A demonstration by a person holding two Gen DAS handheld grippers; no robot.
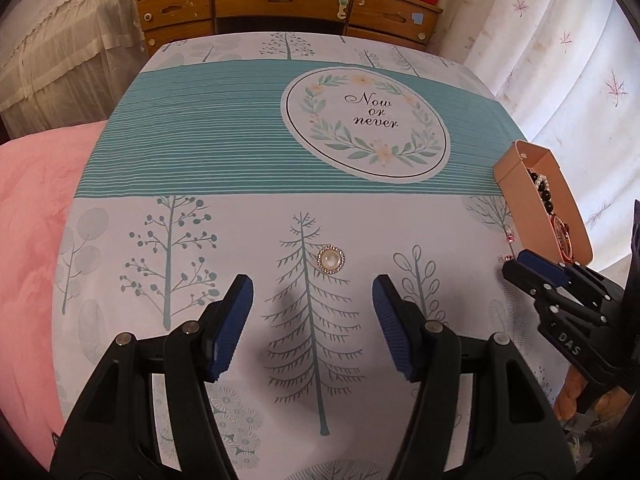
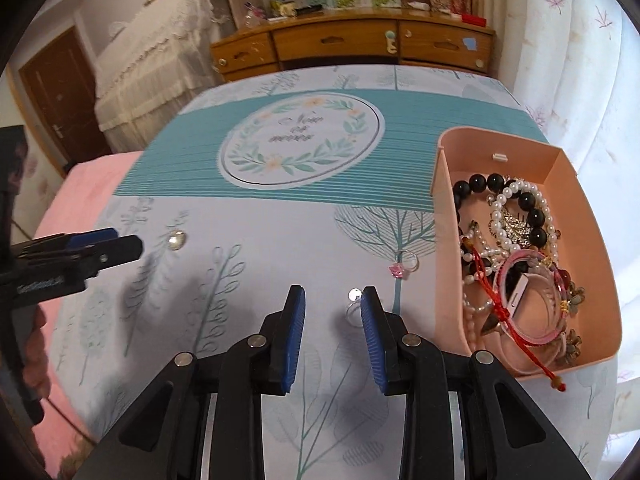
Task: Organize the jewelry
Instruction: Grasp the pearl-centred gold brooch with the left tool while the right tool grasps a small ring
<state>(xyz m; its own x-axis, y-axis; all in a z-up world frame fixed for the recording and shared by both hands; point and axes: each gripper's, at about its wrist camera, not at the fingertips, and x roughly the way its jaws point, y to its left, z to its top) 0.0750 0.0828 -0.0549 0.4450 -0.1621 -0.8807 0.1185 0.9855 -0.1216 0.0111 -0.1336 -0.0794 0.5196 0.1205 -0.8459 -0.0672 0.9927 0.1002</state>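
Note:
A round pearl brooch (image 1: 331, 261) with a rhinestone rim lies on the printed cloth, just beyond and between the tips of my left gripper (image 1: 312, 286). That gripper is open and holds nothing. The brooch (image 2: 176, 239) also shows in the right wrist view, beside the left gripper (image 2: 126, 242). My right gripper (image 2: 333, 294) is open over the cloth. A small silver ring (image 2: 354, 300) lies between its tips, close against the right finger. A ring with a pink stone (image 2: 404, 266) lies a little farther off. The right gripper (image 1: 516, 262) hovers next to the pink box (image 1: 516, 176).
The pink box (image 2: 442, 200) at the right holds several bracelets of pearls and black beads (image 2: 516, 216) and a red cord. A pink blanket (image 1: 32, 240) lies to the left of the cloth. A wooden dresser (image 1: 280, 0) stands behind, and curtains (image 1: 560, 60) hang at the right.

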